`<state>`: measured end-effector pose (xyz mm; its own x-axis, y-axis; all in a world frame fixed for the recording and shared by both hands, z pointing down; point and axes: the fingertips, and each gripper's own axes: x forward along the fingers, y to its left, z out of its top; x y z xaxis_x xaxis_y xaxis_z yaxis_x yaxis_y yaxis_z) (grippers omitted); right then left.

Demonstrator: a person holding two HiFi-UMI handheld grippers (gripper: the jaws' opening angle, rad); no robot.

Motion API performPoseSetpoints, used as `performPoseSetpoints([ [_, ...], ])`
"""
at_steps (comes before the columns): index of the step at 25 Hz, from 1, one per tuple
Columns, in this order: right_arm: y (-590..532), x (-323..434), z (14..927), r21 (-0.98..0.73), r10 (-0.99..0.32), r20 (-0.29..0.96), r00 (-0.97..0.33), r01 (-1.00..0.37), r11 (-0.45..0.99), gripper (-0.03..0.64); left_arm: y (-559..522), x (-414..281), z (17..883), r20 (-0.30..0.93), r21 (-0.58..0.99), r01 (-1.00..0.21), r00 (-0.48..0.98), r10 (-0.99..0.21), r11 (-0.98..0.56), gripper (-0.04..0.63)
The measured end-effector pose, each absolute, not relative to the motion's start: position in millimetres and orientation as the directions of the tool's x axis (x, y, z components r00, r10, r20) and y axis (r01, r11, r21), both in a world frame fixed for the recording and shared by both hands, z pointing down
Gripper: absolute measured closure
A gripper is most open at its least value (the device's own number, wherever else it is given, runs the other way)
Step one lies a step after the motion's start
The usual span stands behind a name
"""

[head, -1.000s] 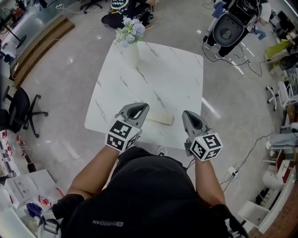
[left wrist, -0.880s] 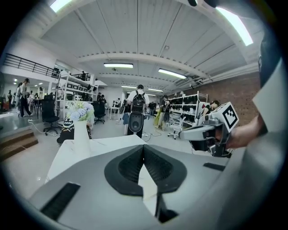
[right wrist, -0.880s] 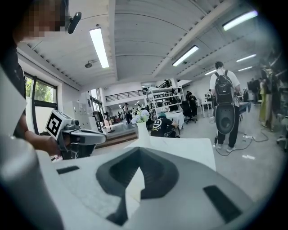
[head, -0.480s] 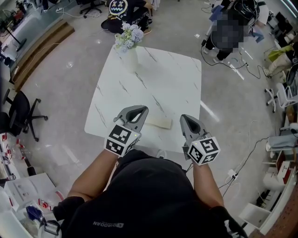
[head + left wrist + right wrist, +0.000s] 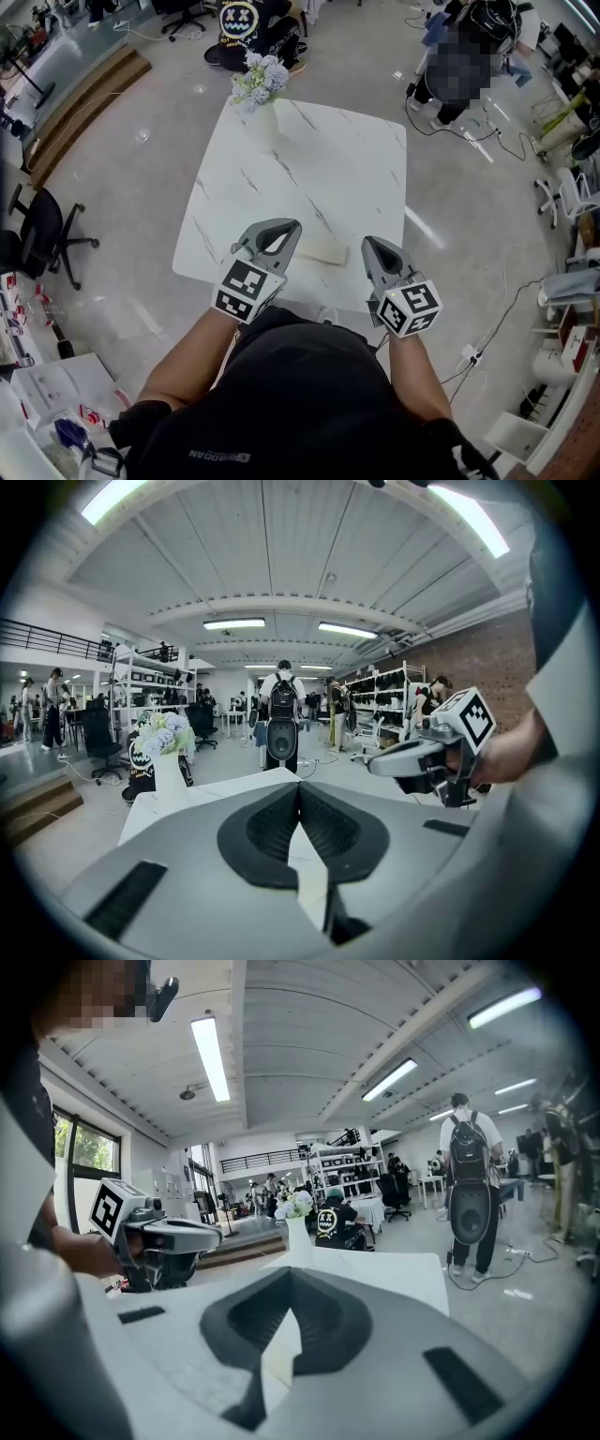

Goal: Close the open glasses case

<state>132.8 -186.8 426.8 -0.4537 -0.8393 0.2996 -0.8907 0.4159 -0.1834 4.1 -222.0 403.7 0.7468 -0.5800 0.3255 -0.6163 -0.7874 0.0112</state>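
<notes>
Left gripper [image 5: 279, 230] and right gripper [image 5: 372, 247]: I read both grey jaw pairs pressed tip to tip, empty. Pale, flat, oblong glasses case [image 5: 323, 249] lies between them on glossy white, grey-veined table [image 5: 319, 150], near its close edge.

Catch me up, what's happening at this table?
A person holds a gripper in each hand over the near edge of a white marble table. The left gripper and the right gripper both have their jaws together, holding nothing. The cream glasses case lies on the table between them, and neither appears to touch it. Closing hasn't started.
</notes>
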Motion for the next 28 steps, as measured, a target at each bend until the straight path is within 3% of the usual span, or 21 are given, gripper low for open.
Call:
performPoseSetpoints([
  [28,-188.1,134.3,429.9,-0.163,-0.828,0.319,-0.46,-0.888,0.43,0.617,-217.6,7.2,402.9,0.328,-0.017,-0.596,0.755,-0.567,-0.803,0.591],
])
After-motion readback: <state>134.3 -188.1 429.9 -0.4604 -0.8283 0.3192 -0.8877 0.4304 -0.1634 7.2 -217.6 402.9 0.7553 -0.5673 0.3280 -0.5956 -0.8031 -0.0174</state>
